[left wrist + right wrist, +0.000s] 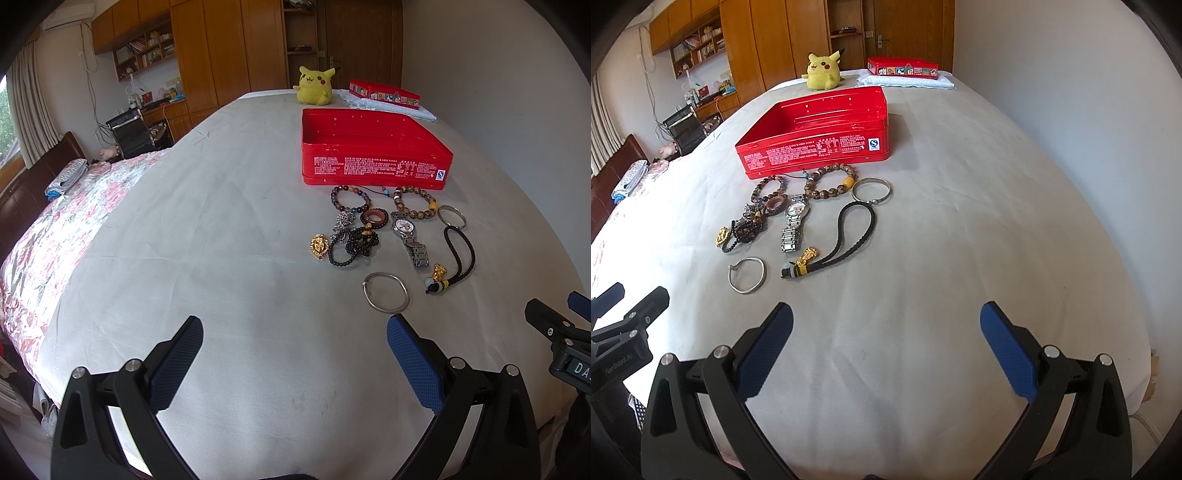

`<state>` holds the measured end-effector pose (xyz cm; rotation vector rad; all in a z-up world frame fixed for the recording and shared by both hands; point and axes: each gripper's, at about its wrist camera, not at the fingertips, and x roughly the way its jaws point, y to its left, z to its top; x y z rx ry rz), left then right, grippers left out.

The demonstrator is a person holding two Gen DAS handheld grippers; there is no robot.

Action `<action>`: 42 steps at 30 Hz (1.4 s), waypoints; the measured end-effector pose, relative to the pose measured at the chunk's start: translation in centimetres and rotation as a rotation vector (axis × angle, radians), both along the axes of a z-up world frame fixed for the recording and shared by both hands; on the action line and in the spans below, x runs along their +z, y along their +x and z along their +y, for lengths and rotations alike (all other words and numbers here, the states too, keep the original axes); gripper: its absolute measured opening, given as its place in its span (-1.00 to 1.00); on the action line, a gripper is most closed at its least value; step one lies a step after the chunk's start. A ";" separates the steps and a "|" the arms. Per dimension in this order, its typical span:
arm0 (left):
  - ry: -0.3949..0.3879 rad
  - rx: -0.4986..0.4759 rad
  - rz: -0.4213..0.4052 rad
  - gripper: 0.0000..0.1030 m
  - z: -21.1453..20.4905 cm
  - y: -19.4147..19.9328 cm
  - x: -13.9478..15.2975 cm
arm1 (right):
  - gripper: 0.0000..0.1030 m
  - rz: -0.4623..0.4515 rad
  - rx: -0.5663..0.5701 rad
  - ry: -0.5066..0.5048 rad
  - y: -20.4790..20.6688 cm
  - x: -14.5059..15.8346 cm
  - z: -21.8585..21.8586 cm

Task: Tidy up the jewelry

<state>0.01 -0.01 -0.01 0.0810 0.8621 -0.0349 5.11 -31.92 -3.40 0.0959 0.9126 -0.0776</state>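
red tin (812, 146) lid off, nothing inside | jewelry (798, 218) in front | L+R jaws spread

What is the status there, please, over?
Left gripper and right gripper open, empty. Jewelry on the bed beside the open red tin, silver bangle nearest. Nothing blocking.

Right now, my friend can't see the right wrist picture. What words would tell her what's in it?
Jewelry lies scattered on a white bed in front of an open, empty red tin box: bead bracelets, a silver watch, bangles and a black braided cord. The right gripper hovers open, holding nothing.
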 end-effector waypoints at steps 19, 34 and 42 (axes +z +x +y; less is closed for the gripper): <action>0.001 0.000 0.001 0.93 0.0 0.0 0.0 | 0.94 0.001 0.007 0.014 0.1 -0.3 -0.1; -0.281 0.000 0.147 0.92 5.6 2.4 -2.1 | 0.94 0.009 0.030 0.133 2.1 -0.5 -3.1; -0.275 -0.034 0.228 0.63 5.8 7.2 -2.5 | 0.88 0.050 0.076 0.234 4.5 -0.9 -4.2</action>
